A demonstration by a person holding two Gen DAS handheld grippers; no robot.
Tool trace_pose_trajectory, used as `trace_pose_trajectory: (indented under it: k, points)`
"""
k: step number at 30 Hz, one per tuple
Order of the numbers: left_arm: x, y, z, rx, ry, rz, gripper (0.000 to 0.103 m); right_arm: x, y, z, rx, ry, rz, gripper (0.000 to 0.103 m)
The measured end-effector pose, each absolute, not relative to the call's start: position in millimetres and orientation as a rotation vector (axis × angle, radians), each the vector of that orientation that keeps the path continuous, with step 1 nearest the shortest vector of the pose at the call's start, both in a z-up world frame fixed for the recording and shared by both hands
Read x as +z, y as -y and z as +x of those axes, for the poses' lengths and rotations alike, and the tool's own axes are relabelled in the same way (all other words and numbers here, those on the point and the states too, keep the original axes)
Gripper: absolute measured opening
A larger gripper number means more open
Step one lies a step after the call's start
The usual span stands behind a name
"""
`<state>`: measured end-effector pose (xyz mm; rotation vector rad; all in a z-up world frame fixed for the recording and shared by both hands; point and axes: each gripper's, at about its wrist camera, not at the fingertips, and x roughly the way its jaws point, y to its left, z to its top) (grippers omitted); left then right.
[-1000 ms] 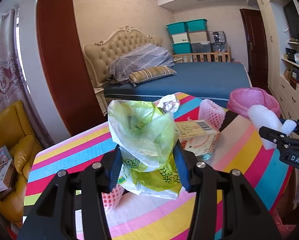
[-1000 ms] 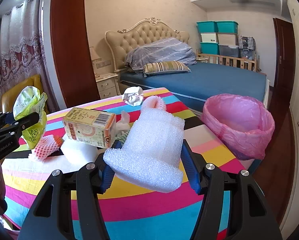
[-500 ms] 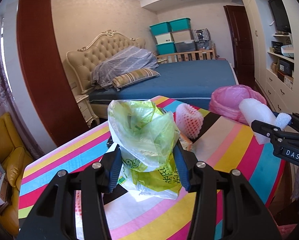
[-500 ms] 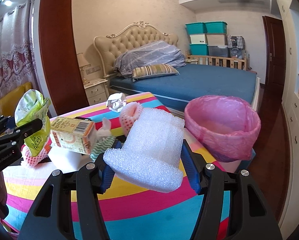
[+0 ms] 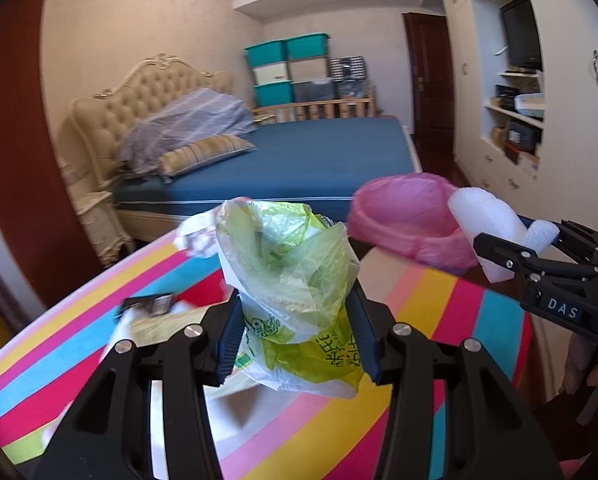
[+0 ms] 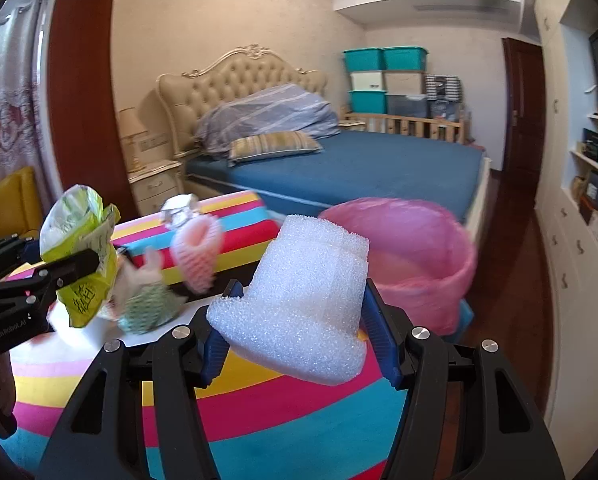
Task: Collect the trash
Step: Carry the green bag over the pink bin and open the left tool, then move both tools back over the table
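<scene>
- Both grippers have swung toward the pink-lined trash bin (image 6: 415, 256) since a second ago: it sat at the right edge of each view then and now lies closer to the middle, with the carton that was plain in the left wrist view now only a blur low on the left.
- The left gripper (image 5: 297, 320) stays clamped on the crumpled green plastic bag (image 5: 291, 276), its blue pads pressing both sides of the bag, which bulges up above the fingers.
- The right gripper (image 6: 301, 314) is closed on a white foam piece (image 6: 305, 300), pads against its flanks, the wide end of the foam hanging toward the camera.
- In the left wrist view the right gripper (image 5: 511, 240) shows at the right edge with the foam just in front of the bin's near rim.
- In the right wrist view the left gripper (image 6: 75, 260) and its bag show at the left, above the table.
- Left lying on the striped tablecloth (image 6: 259, 412): a pink foam net sleeve (image 6: 197, 246), a green net sleeve (image 6: 149, 308) and a crumpled white wrapper (image 6: 179, 208).
- The bin stands beyond the table's far right corner, in front of the blue bed (image 6: 359, 164).
</scene>
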<state>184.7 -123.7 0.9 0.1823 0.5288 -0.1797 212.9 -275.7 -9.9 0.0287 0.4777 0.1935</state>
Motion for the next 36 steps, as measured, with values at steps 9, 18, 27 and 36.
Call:
trace_pose_trajectory:
  k: [9,18,27,36]
  points:
    - [-11,175,256,-0.343,-0.556,0.145,0.047,-12,321,255,0.100,-0.497,0.004,0.058]
    - [-7,221,340,-0.443,-0.589,0.049,0.048,-22,350,305,0.090,-0.489,-0.015,0.058]
    - [-21,257,412,-0.455,-0.670,-0.003,0.051,-38,369,349,0.107,-0.470,-0.028,0.060]
    - [-22,246,413,-0.393,-0.650,-0.019,0.090,-49,388,340,0.112,-0.472,0.038,0.085]
